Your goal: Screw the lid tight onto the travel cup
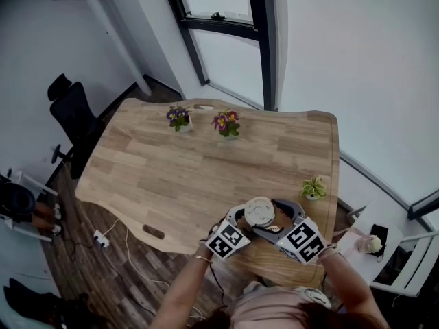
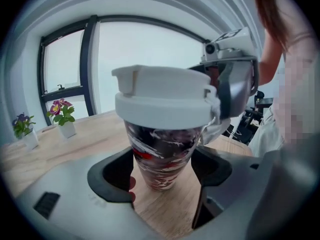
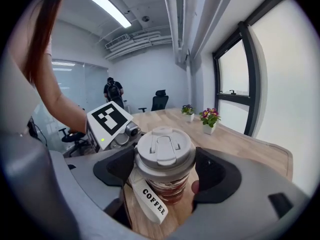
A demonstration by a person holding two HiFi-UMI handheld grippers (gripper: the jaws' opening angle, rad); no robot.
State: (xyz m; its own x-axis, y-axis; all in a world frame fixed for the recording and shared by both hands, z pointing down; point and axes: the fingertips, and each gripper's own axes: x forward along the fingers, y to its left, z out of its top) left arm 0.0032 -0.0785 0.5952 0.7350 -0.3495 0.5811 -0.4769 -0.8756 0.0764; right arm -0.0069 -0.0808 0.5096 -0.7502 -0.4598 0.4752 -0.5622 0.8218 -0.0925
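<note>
A: cup [image 1: 259,218] status?
B: upright on the table [image 1: 206,163], near the front edge, just ahead of the person; white lid [image 1: 259,211] sits on top; patterned red-and-dark body; white strap [image 3: 148,200] marked COFFEE hangs off the lid's side.

A: left gripper [image 1: 236,221]?
B: its own view shows the jaws part-closed around the cup body, low down, under the lid; the pads meet the body near its wider upper part; the body tapers, so a gap shows lower down; it has hold of the cup.

A: right gripper [image 1: 281,221]?
B: higher up; jaws narrowed onto the lid rim, one pad each side, flip tab facing the camera; it has hold of the lid; the two grippers come in from opposite sides, marker cubes nearly touching the table edge in the head view.

A: anything else on the table?
B: two flower pots [image 1: 178,118] [image 1: 227,123] at the far edge, well apart from the cup; small green plant [image 1: 314,188] near the right edge, closer to the cup; black chair [image 1: 72,112] off the left corner; window [image 1: 219,5] behind the far side.
</note>
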